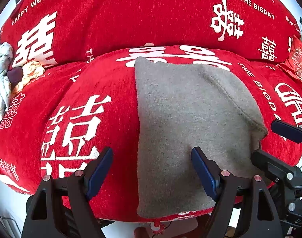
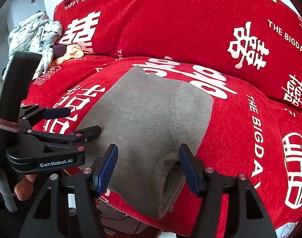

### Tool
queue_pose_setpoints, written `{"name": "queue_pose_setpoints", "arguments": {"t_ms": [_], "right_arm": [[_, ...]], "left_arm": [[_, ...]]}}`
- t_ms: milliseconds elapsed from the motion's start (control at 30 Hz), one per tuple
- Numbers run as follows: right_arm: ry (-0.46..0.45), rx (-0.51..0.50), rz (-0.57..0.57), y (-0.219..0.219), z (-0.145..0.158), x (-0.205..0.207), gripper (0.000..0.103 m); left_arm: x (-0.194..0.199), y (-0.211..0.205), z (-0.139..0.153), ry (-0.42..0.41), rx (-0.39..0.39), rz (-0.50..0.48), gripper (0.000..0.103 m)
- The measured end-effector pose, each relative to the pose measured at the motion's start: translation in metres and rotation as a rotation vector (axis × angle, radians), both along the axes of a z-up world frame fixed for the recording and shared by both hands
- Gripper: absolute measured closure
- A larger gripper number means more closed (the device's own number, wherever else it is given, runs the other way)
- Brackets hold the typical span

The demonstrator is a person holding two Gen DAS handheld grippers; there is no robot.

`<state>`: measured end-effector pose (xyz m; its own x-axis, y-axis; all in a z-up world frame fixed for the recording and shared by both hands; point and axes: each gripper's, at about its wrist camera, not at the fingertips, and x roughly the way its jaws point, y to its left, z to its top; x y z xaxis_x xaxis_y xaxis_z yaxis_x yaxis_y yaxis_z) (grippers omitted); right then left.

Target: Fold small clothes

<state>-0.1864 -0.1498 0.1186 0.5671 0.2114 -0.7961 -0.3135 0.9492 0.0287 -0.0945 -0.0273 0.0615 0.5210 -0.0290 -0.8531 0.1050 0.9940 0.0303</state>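
Observation:
A grey knit garment [image 1: 190,123] lies folded flat on the red sofa seat [image 1: 103,83], with a seam line running along its right part. My left gripper [image 1: 152,170] hovers open over the garment's near left edge, one finger over red fabric and the other over grey cloth. In the right wrist view the garment [image 2: 151,119] reaches the seat's front edge, and my right gripper [image 2: 148,168] stands open over its near end with nothing pinched. The left gripper [image 2: 73,122] shows open at the garment's left side. The right gripper [image 1: 278,146] appears beside the garment's right corner.
A heap of other clothes sits at the seat's far left: pale patterned cloth [image 2: 33,33], a yellow-orange piece [image 2: 73,52] and a dark item. The red backrest [image 2: 180,29] rises behind. A small red cushion [image 1: 297,63] lies at the right. The seat's front edge is just below the grippers.

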Motion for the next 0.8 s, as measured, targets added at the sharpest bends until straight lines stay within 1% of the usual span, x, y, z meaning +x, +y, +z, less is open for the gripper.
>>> {"name": "queue_pose_setpoints", "arguments": {"t_ms": [200, 300, 533, 800], "right_arm": [[0.027, -0.089, -0.008, 0.009, -0.005, 0.000, 0.035], [0.037, -0.116, -0.007, 0.011, -0.007, 0.000, 0.034], [0.056, -0.120, -0.018, 0.009, -0.006, 0.004, 0.034], [0.046, -0.121, -0.019, 0.007, -0.002, 0.008, 0.034]], "left_arm": [[-0.002, 0.002, 0.002, -0.011, 0.015, 0.021, 0.022], [-0.003, 0.002, 0.003, -0.016, 0.024, 0.027, 0.022], [0.000, 0.000, 0.002, -0.003, 0.019, 0.016, 0.022], [0.002, -0.006, 0.001, 0.008, 0.021, 0.002, 0.022]]}}
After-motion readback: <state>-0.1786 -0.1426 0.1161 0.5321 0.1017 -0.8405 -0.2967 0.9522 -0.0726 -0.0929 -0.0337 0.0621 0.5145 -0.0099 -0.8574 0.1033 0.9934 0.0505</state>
